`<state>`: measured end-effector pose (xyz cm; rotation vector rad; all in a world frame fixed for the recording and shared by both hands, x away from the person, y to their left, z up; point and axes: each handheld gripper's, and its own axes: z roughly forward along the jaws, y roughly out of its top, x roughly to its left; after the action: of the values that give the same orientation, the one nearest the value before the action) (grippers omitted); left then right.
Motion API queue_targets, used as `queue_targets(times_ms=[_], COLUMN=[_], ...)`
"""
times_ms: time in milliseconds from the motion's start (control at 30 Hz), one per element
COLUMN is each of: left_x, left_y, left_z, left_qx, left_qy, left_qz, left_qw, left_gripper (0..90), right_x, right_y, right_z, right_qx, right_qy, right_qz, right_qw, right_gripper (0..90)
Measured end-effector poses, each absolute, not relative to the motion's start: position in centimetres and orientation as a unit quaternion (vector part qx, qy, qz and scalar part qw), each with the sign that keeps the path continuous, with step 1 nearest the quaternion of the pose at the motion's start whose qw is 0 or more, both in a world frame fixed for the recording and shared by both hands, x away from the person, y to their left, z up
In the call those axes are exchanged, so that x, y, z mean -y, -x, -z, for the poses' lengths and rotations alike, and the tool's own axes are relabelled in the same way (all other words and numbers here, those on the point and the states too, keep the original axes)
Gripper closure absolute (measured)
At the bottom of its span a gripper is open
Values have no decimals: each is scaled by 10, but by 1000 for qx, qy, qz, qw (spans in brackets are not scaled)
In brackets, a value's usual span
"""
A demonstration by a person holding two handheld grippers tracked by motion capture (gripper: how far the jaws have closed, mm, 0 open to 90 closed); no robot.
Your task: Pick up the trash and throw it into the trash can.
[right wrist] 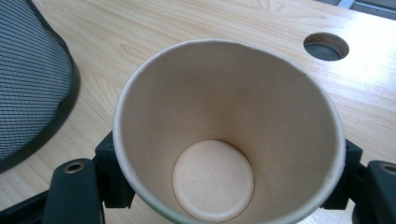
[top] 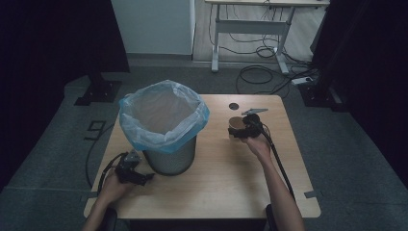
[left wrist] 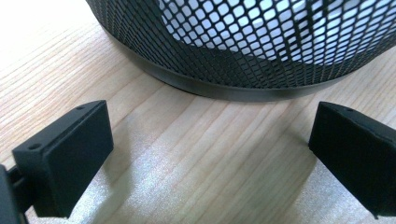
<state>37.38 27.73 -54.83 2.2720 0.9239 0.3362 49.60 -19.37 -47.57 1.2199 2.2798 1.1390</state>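
Right gripper [top: 239, 131] clamps paper cup [right wrist: 224, 140] upright.

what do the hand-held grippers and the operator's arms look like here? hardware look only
Both are black two-jaw units. The left gripper has blocky matte-black rectangular pads with small screw holes. The right gripper has black jaws with brass-ringed holes, and a grey three-cornered plate on top. A black cable trails from each. Forearms look bare; no sleeves visible.
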Motion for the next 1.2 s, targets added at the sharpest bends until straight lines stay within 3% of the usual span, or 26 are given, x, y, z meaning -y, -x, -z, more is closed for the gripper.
queue_targets(times_ms=[1200], left_x=[-277], left_y=[-374], left_z=[548], left_qx=[-352], left_qy=[-868], left_qz=[-128], left_qw=[327], left_gripper=[0], right_x=[177], right_y=[-478], right_z=[372], right_qx=[-817], right_qy=[-367], right_qz=[-426], right_qw=[124], right_gripper=[250])
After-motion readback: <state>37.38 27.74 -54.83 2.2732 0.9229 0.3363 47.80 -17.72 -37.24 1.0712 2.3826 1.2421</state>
